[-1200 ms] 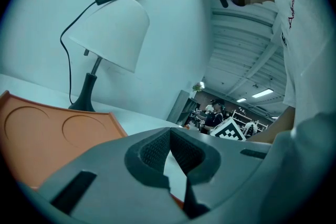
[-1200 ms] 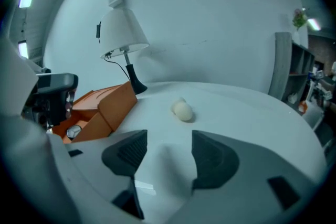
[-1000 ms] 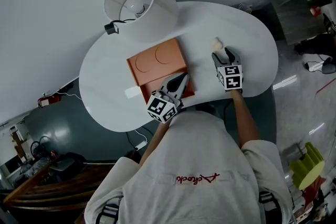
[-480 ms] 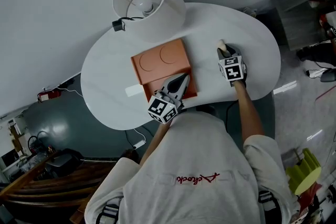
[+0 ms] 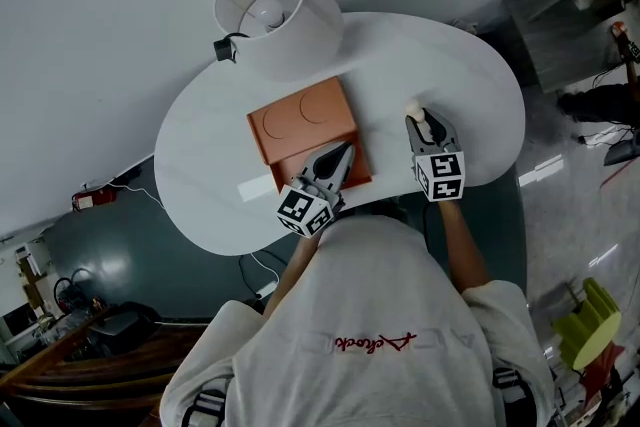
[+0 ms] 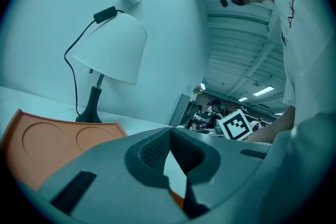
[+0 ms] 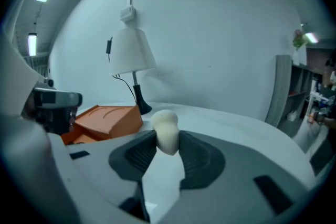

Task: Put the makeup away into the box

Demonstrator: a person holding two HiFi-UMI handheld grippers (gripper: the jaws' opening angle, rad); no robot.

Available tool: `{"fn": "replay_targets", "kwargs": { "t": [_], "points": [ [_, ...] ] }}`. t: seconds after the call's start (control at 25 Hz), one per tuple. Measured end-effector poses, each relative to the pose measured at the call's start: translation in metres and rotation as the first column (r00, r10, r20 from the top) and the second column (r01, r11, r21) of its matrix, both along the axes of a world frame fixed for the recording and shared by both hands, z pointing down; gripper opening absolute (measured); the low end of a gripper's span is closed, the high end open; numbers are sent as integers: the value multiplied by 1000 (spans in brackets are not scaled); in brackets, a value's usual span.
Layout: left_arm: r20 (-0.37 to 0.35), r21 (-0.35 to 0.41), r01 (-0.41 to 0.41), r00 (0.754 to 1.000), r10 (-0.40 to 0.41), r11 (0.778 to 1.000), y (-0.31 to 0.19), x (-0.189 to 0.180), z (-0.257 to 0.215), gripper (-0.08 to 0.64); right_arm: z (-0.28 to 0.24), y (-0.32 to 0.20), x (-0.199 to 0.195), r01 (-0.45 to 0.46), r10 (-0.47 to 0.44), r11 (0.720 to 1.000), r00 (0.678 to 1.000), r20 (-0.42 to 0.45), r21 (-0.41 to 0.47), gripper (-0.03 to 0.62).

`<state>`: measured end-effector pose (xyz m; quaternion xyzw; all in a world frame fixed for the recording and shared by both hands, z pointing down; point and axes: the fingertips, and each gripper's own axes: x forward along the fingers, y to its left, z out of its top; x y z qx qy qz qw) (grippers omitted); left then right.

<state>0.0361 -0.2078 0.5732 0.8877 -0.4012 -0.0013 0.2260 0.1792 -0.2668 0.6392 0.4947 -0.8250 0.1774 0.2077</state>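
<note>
An orange box (image 5: 300,120) lies in the middle of the white table (image 5: 210,165), its top showing two round recesses. My left gripper (image 5: 340,155) reaches over the box's near right part with its jaws shut and nothing between them; the left gripper view shows that gripper (image 6: 169,134) above the orange box (image 6: 47,144). A cream makeup sponge (image 5: 412,110) sits in my right gripper (image 5: 420,120), to the right of the box and raised off the table. In the right gripper view the jaws of this gripper (image 7: 167,139) have just closed on the sponge (image 7: 166,131).
A white table lamp (image 5: 270,10) with a black cord stands behind the box. The table's curved right edge runs close to my right gripper. In the right gripper view the box (image 7: 107,118) and lamp (image 7: 131,52) lie to the left.
My right gripper has gone from open beside the sponge to shut on it, and has lifted it off the table and drawn it slightly nearer. The left gripper has stayed put.
</note>
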Motion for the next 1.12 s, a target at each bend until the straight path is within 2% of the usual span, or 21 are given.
{"fn": "replay_targets", "kwargs": {
  "t": [0.24,0.52,0.64,0.8,0.96,1.12],
  "points": [
    [2,41,-25,1000,24,999,8,7,-14,9,-59,59,-6,-4,-5,992,997,71,127,143],
    [-3,86,-35,999,36,996,16,17,-30,9,-71,99,-5,1,-11,992,997,75,129,143],
    [-5,95,-7,1000,7,995,20,11,-35,9,-71,99,-12,40,-50,991,996,71,128,143],
    [-5,95,75,997,-75,993,29,-16,-36,9,-70,97,-37,143,-151,982,987,58,127,143],
    [-3,90,206,978,-207,974,44,-59,-36,9,-63,98,-82,300,-306,948,951,42,110,143],
    [-1,86,350,936,-351,933,68,-105,-32,9,-53,109,-132,484,-486,870,874,8,91,143]
  ]
}}
